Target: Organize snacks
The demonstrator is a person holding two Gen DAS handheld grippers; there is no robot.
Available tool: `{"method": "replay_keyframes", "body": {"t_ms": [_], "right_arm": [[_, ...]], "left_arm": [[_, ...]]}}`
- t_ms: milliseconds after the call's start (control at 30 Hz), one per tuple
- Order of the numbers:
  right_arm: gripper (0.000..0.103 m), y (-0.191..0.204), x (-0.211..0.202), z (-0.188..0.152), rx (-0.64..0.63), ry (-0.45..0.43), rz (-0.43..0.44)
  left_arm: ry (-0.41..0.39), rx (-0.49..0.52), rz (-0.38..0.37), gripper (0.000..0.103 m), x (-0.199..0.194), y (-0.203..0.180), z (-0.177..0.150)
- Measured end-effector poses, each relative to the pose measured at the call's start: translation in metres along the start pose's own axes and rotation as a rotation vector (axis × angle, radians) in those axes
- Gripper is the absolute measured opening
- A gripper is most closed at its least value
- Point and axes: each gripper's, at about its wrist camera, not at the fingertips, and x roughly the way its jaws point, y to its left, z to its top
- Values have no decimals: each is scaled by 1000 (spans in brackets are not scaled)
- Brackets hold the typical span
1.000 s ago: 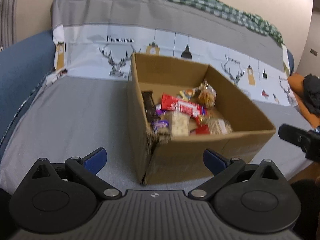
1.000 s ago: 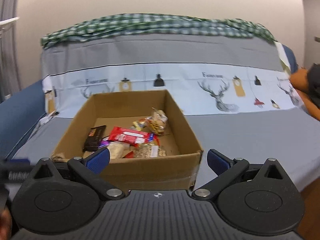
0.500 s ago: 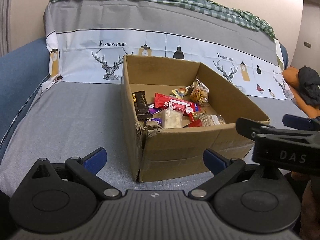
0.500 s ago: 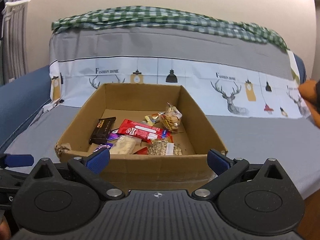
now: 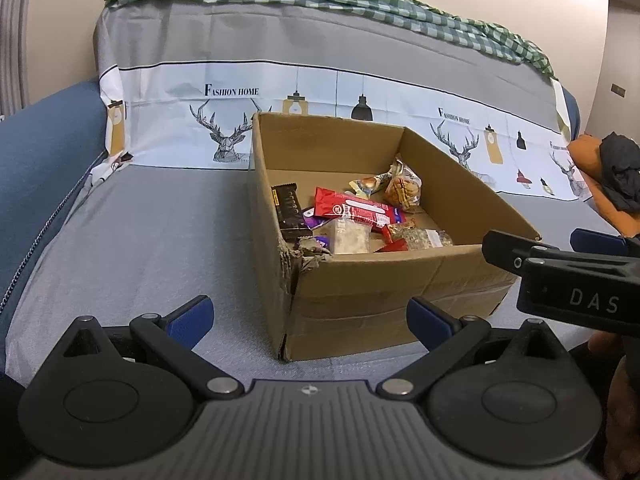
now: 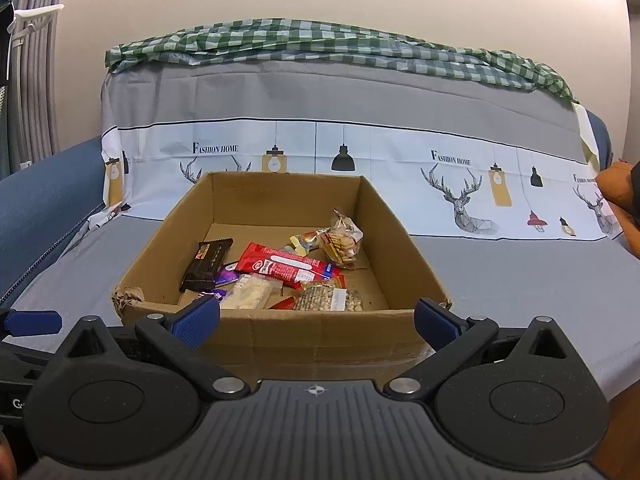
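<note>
Open cardboard box (image 6: pixel 280 332) on grey sofa cover (image 6: pixel 500 264), near-left corner torn. Inside, loose snacks (image 6: pixel 288 268): dark bar, red packet, clear bags of biscuits and nuts. Left gripper (image 5: pixel 310 318) and right gripper (image 6: pixel 316 318) both spread wide, empty.

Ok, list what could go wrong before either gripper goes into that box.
1. The snacks overlap: the red packet lies across others, so a grasp may drag neighbours along.
2. The cardboard box has a torn front corner and sits on soft sofa fabric; a bump could shift or tip it.
3. The left gripper and right gripper, both open, are close together at the same front wall and might collide.
</note>
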Motion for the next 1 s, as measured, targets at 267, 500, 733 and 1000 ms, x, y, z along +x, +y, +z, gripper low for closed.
{"method": "replay_keyframes", "body": {"t_ms": [267,500,733,1000], "right_arm": [[102,-1,1,0,-1,5,1],[102,1,2,0,-9,7,1],[102,0,4,0,-11,6,2],[102,0,4,0,-20,5,1]], "left_arm": [[11,-11,1,103,3,3,0],[13,-9,3,103,3,2,0],[11,-7,5,103,1,2,0],[12,-6,5,103,1,3,0]]}}
